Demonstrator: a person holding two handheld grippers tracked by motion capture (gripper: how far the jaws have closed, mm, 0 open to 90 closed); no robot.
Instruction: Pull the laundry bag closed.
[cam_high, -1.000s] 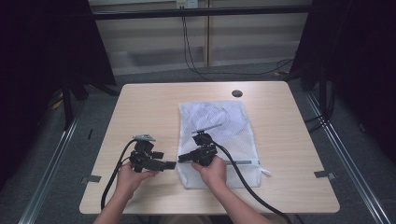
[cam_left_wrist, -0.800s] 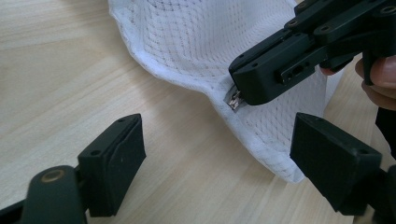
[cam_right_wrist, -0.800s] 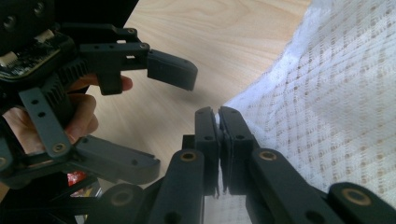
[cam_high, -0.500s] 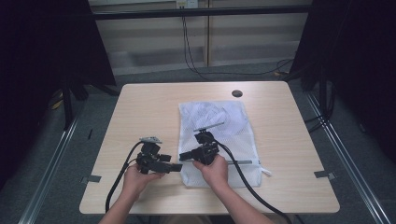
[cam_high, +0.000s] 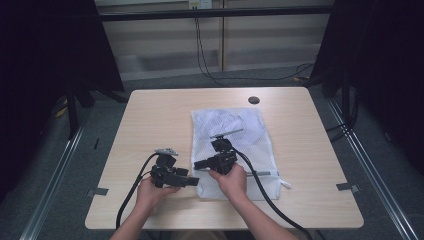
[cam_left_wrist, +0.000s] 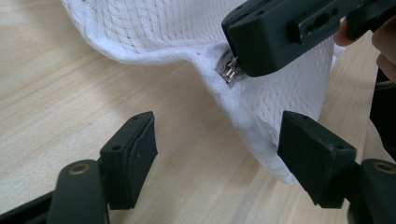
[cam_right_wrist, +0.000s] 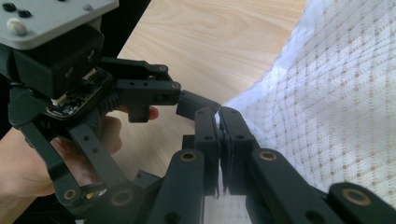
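A white mesh laundry bag (cam_high: 235, 127) lies flat on the wooden table (cam_high: 150, 115). My right gripper (cam_high: 197, 164) is shut on the bag's near left edge, with the metal zipper pull (cam_left_wrist: 229, 71) at its tips (cam_left_wrist: 243, 56). In the right gripper view its jaws (cam_right_wrist: 219, 114) pinch white mesh (cam_right_wrist: 336, 93). My left gripper (cam_high: 194, 181) sits just left of it. Its jaws (cam_left_wrist: 217, 135) have just been closing and still stand apart. The bag's corner (cam_left_wrist: 275, 116) lies between them, close to the right-hand pad (cam_left_wrist: 313, 154), and is not pressed. The left gripper (cam_right_wrist: 173, 100) faces the right one.
A dark round grommet (cam_high: 254, 100) sits in the table's far edge. Black cables (cam_high: 265, 190) trail from both grippers toward the near edge. Bare tabletop lies left and right of the bag. Metal floor rails (cam_high: 370, 165) flank the table.
The left hand has shifted slightly right toward the bag's near left corner, and its jaws have narrowed. The right gripper has stayed put, shut on the bag's edge.
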